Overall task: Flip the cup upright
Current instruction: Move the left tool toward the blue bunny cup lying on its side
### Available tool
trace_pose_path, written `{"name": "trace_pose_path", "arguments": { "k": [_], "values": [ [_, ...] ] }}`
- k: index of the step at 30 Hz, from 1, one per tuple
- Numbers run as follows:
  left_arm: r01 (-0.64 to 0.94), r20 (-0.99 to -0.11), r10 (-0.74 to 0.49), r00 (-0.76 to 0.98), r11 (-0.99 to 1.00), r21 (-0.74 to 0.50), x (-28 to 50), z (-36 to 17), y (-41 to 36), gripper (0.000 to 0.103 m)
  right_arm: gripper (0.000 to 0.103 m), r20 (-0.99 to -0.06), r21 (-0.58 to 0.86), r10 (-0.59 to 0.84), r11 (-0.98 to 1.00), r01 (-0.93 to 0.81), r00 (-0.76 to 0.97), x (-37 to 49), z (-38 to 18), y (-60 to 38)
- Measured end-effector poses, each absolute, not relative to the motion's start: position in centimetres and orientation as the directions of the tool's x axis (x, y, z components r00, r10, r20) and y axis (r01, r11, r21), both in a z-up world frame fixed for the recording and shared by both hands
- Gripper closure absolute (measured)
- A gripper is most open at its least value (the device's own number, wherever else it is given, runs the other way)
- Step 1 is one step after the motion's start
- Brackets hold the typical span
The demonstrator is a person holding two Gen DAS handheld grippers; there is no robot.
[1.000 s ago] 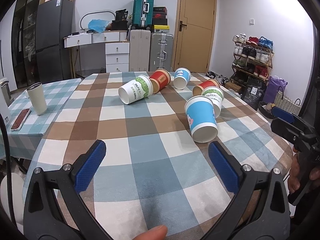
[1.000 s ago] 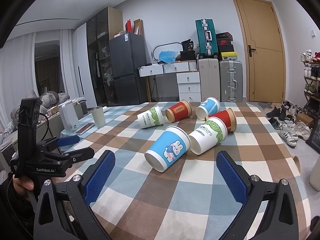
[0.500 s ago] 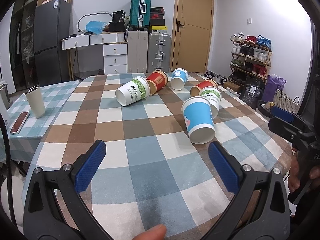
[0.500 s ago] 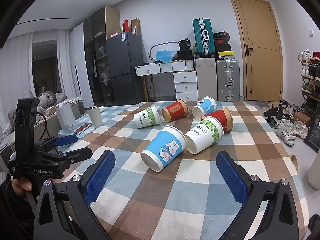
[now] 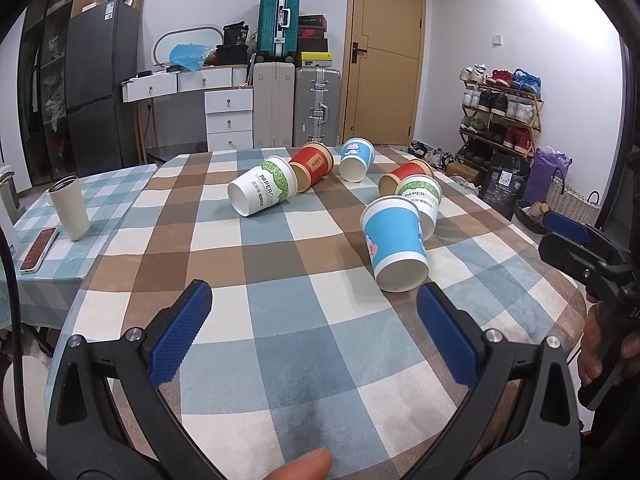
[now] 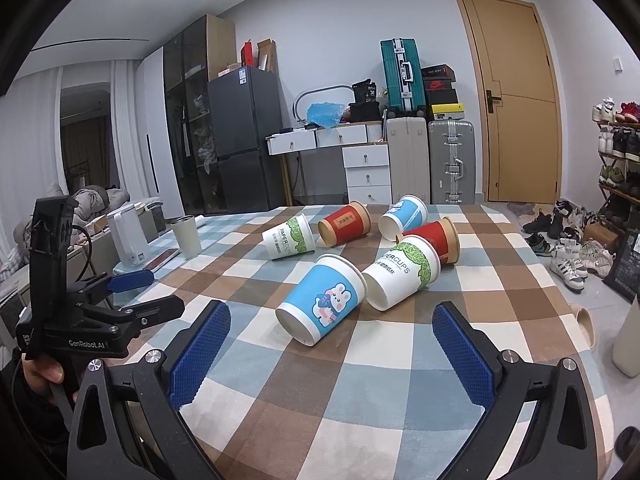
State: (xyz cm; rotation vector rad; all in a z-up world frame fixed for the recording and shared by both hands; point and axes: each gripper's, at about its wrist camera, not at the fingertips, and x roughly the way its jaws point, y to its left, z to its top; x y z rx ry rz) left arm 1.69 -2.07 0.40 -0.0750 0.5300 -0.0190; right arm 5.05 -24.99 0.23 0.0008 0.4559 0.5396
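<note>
Left wrist view: my left gripper (image 5: 314,316) hung spread wide and empty over the checked table (image 5: 280,344), with the blue rabbit cup (image 5: 394,246) lying on its side just ahead and to the right, base toward me. A green-printed cup (image 5: 422,204) touched it behind; four more cups lay farther back, all tipped. Right wrist view: my right gripper (image 6: 330,354) was also spread, holding nothing, and the blue rabbit cup (image 6: 322,300) lay between and beyond its pads, mouth toward the green-printed cup (image 6: 402,278). Risk, as I judged it: thin paper wall would crush under a hard pinch, and a round cup could roll off, nudging its neighbour.
</note>
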Motion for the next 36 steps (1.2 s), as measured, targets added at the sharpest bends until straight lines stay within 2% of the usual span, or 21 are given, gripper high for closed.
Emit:
{"name": "trace_pose_path", "arguments": {
  "k": [22,36],
  "values": [
    [0.018,-0.499,-0.047,0.865,0.998,-0.061,2.7,1.0,-2.9,0.001,0.0,-0.426,0.125,0.462,0.882,-0.455,0.778,5.8,-0.1,-25.9],
    [0.068,-0.545,-0.089,0.834,0.996,-0.059,7.5,0.4,-5.4,0.001,0.0,-0.486,0.116,0.396,0.913,-0.392,0.779,7.1,-1.2,-26.6]
  ]
}}
